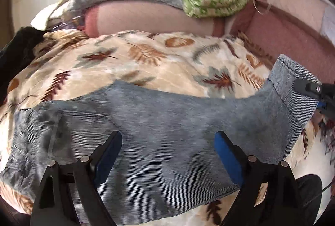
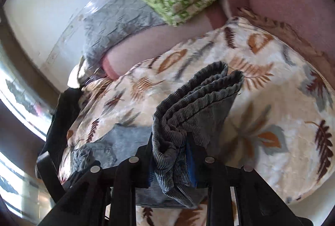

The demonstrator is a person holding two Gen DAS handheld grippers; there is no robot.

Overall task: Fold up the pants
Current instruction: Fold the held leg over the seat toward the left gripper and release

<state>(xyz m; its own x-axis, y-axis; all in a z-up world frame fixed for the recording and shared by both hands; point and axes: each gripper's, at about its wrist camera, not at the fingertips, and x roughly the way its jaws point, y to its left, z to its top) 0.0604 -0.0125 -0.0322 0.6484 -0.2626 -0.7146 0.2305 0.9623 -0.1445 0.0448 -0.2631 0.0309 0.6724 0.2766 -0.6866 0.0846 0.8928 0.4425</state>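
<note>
Your right gripper (image 2: 170,154) is clenched on a bunched hem of the pants (image 1: 159,121), several corduroy layers stacked between its pads; your left gripper (image 1: 168,154) hangs released above the pants with nothing between its fingers. The pants lie across the leaf blanket (image 1: 146,54), most of the fabric flat on it, the hem end lifted off at the side away from the dark clothes (image 1: 21,47) at the blanket's edge.

To make this fold well, carry the gripped end over the flat part in one smooth arc — low enough that the fabric drapes rather than flops. Keep the layers square in the pads so the hems land stacked. Your free gripper would do best pinning the flat section near the fold line, or taking the other corner of the hem so the edge stays straight.

Hard to read: both views are smeared, so the pants' creases and seams are vague. In the right view the fabric hides the pads almost entirely — how deep the bite goes can't be told. The waistband end nearest the dark clothes is rumpled, its outline unclear.
</note>
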